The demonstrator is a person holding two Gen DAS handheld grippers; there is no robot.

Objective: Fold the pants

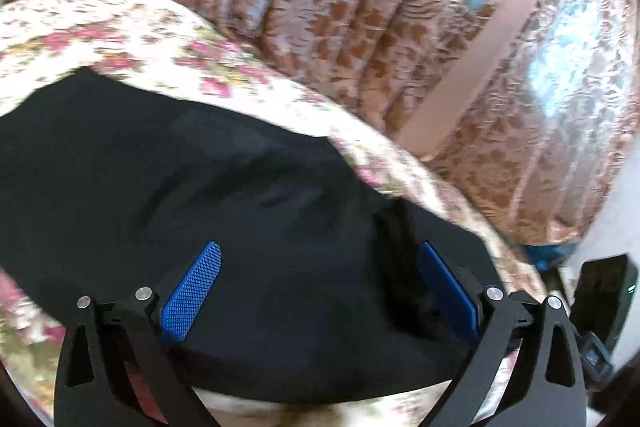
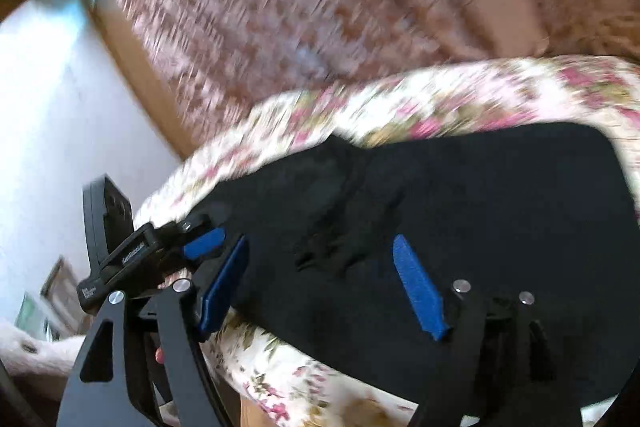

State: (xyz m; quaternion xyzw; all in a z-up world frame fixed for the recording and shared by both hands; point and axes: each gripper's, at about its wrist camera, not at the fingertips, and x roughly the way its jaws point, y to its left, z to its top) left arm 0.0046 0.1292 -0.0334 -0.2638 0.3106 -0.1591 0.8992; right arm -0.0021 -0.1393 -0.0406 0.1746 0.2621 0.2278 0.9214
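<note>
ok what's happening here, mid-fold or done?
A person with a gripper in each hand is folding black pants on a floral bedspread. Both the left gripper and right gripper are open above the fabric, gripping nothing. The pants lie in a compact dark slab; whether more folds remain is unclear.

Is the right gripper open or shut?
Open. The right gripper has its blue fingers spread wide above the black pants, with no cloth pinched between them.
</note>
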